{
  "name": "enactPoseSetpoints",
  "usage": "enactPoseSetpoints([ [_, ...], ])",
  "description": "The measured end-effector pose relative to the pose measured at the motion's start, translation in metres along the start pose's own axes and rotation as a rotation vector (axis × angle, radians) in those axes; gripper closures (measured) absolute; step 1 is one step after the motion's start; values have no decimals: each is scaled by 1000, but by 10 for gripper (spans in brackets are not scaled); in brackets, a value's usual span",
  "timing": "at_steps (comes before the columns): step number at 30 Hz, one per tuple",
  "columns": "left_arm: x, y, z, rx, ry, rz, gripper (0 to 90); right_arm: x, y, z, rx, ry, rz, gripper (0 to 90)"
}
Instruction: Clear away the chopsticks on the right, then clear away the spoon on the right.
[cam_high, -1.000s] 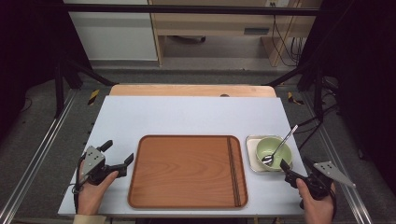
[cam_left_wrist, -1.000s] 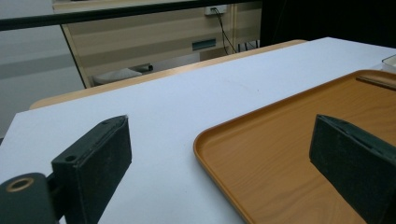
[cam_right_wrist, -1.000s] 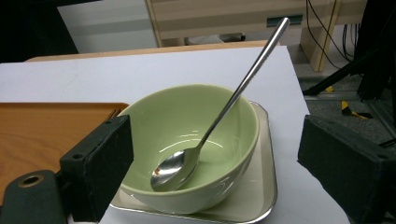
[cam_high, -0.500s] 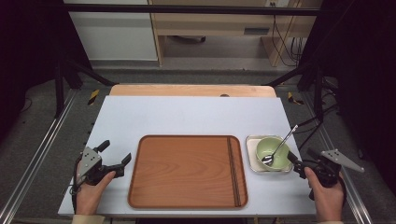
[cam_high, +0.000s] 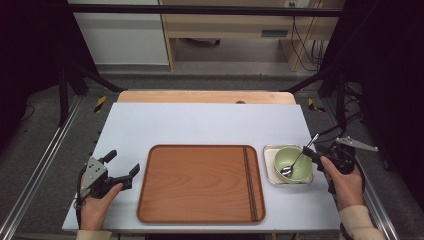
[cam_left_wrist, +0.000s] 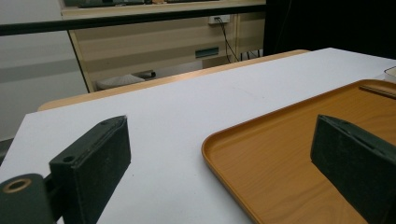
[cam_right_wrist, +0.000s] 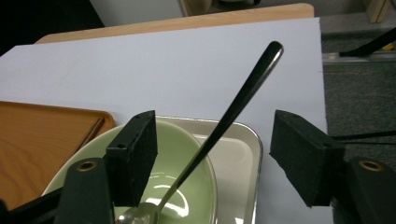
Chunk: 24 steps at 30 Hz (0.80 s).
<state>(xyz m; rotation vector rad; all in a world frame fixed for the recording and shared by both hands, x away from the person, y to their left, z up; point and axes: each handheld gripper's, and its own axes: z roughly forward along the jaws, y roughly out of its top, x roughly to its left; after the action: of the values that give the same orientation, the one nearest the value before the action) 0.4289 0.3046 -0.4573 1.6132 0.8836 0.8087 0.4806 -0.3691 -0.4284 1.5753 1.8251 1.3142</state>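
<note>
Right gripper closing beside spoon in green bowl.

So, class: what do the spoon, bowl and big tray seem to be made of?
Spoon: probably polished metal, dark and mirror-glossy.
Bowl: pale green, glossy with highlights, likely glazed ceramic or melamine.
Tray: wood or wood-look laminate, with visible grain and a satin sheen.
</note>
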Motion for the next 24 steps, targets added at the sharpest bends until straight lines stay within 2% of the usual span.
enactPoseSetpoints([
  [9, -1, 1, -1, -3, 1, 2, 53, -13, 12, 21, 52, 35, 25, 526],
  [10, 0, 1, -1, -2, 1, 1, 53, -13, 12, 23, 57, 40, 41, 553],
  [12, 0, 1, -1, -3, 0, 1, 54, -14, 13, 24, 66, 52, 29, 600],
  [24, -1, 2, -1, -2, -2, 6, 64, -5, 20, 10, 24, 100, -12, 796],
])
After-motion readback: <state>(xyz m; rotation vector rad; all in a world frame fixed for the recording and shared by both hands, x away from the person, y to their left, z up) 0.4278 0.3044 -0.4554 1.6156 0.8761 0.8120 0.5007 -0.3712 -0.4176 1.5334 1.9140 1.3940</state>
